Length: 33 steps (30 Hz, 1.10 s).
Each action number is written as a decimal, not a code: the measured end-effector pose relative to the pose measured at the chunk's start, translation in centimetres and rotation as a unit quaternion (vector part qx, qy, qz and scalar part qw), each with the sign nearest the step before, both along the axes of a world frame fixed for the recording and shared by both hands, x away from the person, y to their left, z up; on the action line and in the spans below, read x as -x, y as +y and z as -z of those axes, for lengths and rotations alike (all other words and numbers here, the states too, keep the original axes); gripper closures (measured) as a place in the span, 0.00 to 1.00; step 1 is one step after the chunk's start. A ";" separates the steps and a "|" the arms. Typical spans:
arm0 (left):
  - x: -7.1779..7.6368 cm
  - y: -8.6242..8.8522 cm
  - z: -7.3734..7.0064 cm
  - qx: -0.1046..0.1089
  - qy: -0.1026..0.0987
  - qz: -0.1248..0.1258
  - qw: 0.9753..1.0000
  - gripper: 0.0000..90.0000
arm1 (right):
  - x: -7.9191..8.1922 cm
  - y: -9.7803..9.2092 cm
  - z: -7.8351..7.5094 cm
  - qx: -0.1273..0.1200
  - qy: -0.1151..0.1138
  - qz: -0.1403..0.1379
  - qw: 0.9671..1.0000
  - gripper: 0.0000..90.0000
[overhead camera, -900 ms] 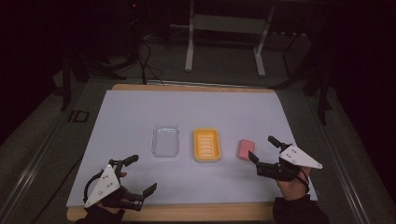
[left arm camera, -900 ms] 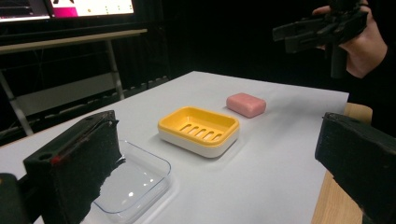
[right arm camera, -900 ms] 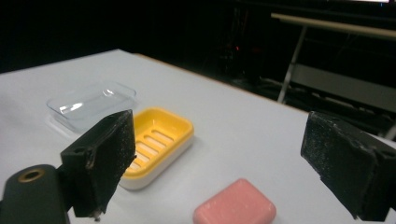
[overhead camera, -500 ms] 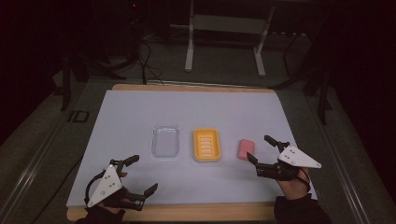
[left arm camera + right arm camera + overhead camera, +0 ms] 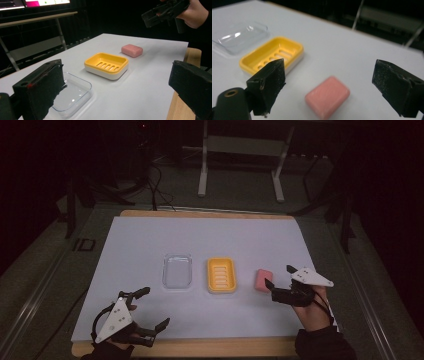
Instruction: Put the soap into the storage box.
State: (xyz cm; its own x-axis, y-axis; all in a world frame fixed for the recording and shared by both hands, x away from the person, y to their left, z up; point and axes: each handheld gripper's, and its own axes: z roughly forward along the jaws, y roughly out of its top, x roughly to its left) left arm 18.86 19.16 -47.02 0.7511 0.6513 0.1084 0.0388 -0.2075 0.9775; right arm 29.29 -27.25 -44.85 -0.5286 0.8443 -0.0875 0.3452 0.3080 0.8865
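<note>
The soap [image 5: 263, 280] is a pink rounded bar lying flat on the white table [image 5: 150, 240], just right of the soap dish [image 5: 221, 275] and not touching it. The soap dish is yellow with a slotted floor and a white base, upright and empty. In the right gripper view, the soap [image 5: 327, 96] lies between the two fingers [image 5: 270, 83], untouched.
</note>
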 end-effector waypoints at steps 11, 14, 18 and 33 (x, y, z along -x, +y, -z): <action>0.0 -0.2 0.1 -0.013 -0.002 0.000 1.000 0.01 | -1.5 0.4 0.6 0.024 0.127 0.038 0.991 0.16; 0.0 -0.2 0.1 -0.014 -0.002 0.001 1.000 0.01 | -1.6 0.2 0.5 0.026 0.133 0.047 0.990 0.16; 0.0 -0.3 0.1 -0.017 -0.001 0.001 1.000 0.01 | -1.8 -0.2 0.3 0.023 0.147 0.065 0.987 0.16; 0.0 -0.5 0.2 -0.026 0.001 0.002 1.000 0.01 | -1.7 0.0 0.1 0.035 0.292 0.120 0.948 0.21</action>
State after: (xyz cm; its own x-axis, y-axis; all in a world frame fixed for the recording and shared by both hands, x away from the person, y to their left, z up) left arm 18.89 18.71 -47.25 0.7533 0.6425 0.1404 0.0395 -0.2573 0.9655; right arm 31.04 -27.21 -45.00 -0.2974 0.9493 0.1016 0.8388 0.2089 0.5028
